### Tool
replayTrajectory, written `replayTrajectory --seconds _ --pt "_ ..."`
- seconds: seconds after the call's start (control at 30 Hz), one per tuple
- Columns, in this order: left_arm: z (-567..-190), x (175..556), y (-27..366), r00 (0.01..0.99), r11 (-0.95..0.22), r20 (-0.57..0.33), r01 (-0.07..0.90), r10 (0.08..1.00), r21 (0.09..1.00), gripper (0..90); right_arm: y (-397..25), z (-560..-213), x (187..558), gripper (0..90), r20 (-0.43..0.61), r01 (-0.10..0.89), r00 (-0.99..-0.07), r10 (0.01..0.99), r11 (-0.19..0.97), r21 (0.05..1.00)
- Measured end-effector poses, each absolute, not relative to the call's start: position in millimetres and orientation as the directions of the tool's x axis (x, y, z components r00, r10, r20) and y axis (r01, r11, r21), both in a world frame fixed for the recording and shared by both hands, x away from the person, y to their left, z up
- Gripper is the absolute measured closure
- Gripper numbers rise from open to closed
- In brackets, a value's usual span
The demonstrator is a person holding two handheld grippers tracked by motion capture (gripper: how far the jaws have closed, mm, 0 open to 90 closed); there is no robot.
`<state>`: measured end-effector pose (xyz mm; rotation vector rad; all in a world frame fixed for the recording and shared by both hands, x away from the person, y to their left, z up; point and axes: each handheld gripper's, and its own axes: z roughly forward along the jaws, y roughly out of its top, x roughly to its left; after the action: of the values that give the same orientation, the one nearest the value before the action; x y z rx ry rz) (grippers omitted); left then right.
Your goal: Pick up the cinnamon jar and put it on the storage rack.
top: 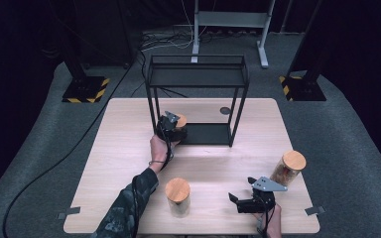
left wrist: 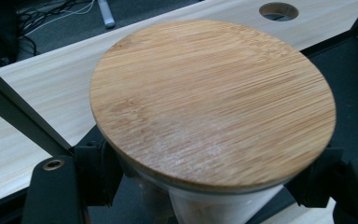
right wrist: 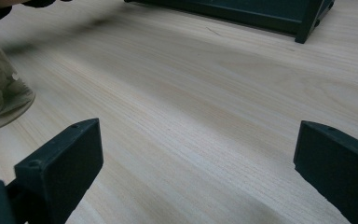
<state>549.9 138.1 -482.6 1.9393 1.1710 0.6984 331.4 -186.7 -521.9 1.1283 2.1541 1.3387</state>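
Note:
My left gripper [top: 170, 128] is shut on a glass jar with a round bamboo lid [top: 180, 120] at the left front corner of the black metal rack [top: 197, 78]. In the left gripper view the lid [left wrist: 212, 100] is close up, with a jaw pressed on the glass at each side below it [left wrist: 209, 191]. A second bamboo-lidded jar [top: 177, 196] stands near the table's front middle. A third one [top: 288, 167] stands at the right. My right gripper [top: 241, 201] is open low over the table between them, with bare wood between its jaws [right wrist: 200, 158].
The rack's lower shelf [top: 206, 134] rests on the wooden table [top: 129, 148], and its top tray sits high above. A round hole [top: 225, 110] lies in the tabletop behind the rack. The middle jar's glass base [right wrist: 0, 93] is left of my right jaws.

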Motion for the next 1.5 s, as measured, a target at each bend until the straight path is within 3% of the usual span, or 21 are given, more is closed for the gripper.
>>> replayTrajectory --seconds 0.57,1.5 --pt "-489.3 556.5 141.6 0.404 -0.21 -0.011 0.498 0.914 0.841 25.1 -186.2 -521.9 331.5 0.6 0.097 0.437 -0.613 0.784 0.234 0.868" --pt "-486.7 559.8 139.2 0.402 -0.239 0.018 0.507 0.915 0.828 22.5 -186.3 -521.9 331.8 0.6 0.1 0.438 -0.617 0.78 0.235 0.867"
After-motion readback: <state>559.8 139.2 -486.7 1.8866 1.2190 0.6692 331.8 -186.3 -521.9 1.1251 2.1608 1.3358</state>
